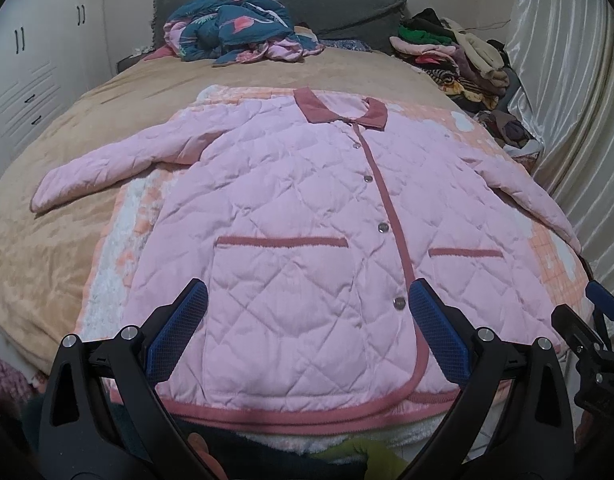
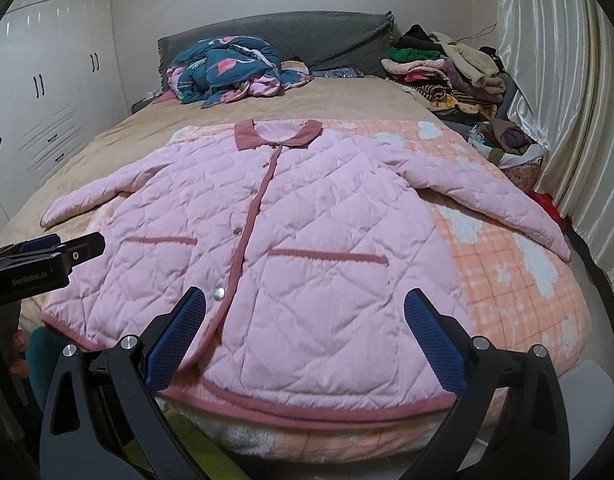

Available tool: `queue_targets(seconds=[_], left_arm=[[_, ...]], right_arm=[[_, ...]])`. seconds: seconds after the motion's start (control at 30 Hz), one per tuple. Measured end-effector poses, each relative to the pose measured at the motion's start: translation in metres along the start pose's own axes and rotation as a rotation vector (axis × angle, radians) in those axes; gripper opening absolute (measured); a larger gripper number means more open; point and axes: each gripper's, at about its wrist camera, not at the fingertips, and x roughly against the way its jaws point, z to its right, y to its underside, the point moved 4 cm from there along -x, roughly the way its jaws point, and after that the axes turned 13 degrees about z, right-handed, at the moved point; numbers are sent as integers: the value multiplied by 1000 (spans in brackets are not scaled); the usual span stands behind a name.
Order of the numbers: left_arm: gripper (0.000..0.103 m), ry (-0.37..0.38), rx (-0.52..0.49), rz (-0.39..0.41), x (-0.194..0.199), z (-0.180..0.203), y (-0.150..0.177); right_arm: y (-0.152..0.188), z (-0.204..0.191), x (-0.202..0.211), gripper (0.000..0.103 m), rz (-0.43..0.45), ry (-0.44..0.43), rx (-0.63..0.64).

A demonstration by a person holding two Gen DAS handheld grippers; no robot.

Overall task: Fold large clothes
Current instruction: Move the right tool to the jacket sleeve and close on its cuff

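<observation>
Dim-ish indoor light, heavy fisheye on both views

Soft, even room light with a slight purple cast, probably from overhead, though no lamp shows. The pink jacket (image 1: 291,216) is evenly lit and sharp, quilting stitches easy to read. The satin curtain (image 2: 547,92) catches streaky glare. Shadows are weak, darkest under the jacket's hem and below the bed (image 1: 59,208) edge. Corners go black from the lens ring, and the wardrobe (image 2: 55,80) bends hard at the frame's side. The clothes pile (image 1: 459,56) at the back looks a bit soft and noisy.
</observation>
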Motion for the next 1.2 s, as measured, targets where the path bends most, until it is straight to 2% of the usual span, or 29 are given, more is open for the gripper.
queue_targets(seconds=[0.4, 0.83, 1.2], left_arm=[[94, 11, -1, 12, -17, 14, -39], [94, 63, -28, 5, -59, 57, -84], [94, 87, -60, 3, -81, 92, -110]], right_arm=[[-46, 15, -22, 99, 52, 16, -30], [-80, 69, -38, 99, 106, 121, -100], [-100, 119, -51, 99, 124, 201, -174]])
